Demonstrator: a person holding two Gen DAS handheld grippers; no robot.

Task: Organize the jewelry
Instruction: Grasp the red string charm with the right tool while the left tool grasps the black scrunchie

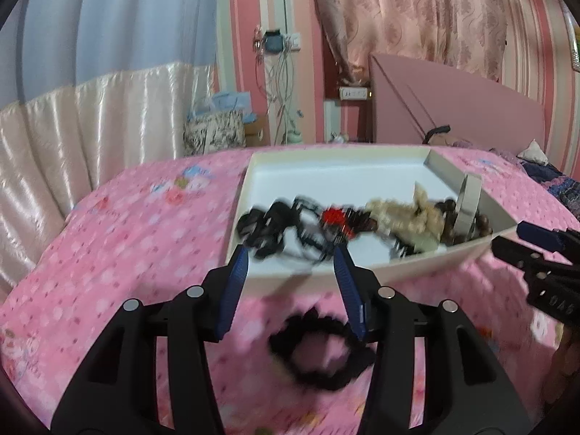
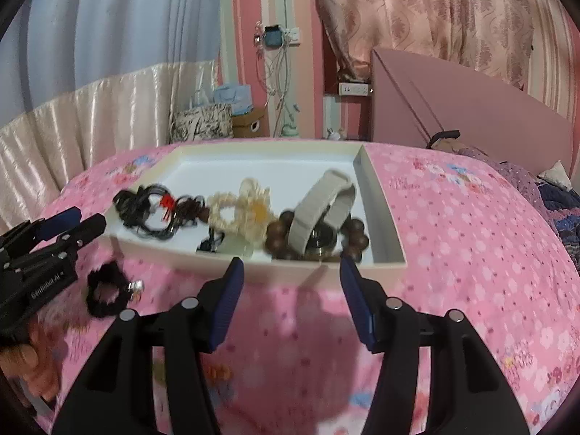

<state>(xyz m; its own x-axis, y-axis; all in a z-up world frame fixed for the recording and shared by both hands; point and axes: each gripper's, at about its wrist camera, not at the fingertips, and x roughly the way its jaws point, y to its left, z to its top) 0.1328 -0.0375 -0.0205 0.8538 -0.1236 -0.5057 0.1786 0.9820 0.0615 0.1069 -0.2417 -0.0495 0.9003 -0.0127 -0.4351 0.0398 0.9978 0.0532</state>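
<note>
A white shallow box (image 2: 377, 195) lies on the pink bed and also shows in the left wrist view (image 1: 253, 177). In it lie black hair ties (image 2: 145, 206), a red clip (image 2: 167, 201), a cream scrunchie (image 2: 239, 214), a brown bead bracelet (image 2: 355, 243) and a grey-strapped watch (image 2: 319, 210). A black scrunchie (image 1: 319, 348) lies on the bedspread in front of the box, under my open, empty left gripper (image 1: 291, 257); it also shows in the right wrist view (image 2: 105, 291) beside a small silver piece (image 2: 136, 286). My right gripper (image 2: 291, 266) is open and empty at the box's near wall.
The bedspread (image 2: 471, 253) is pink and floral. A pink headboard (image 2: 471, 108) stands at the back right with pillows (image 2: 554, 174) below it. Curtains, bags (image 2: 203, 123) and a wall socket with cables (image 2: 275, 36) lie behind the bed.
</note>
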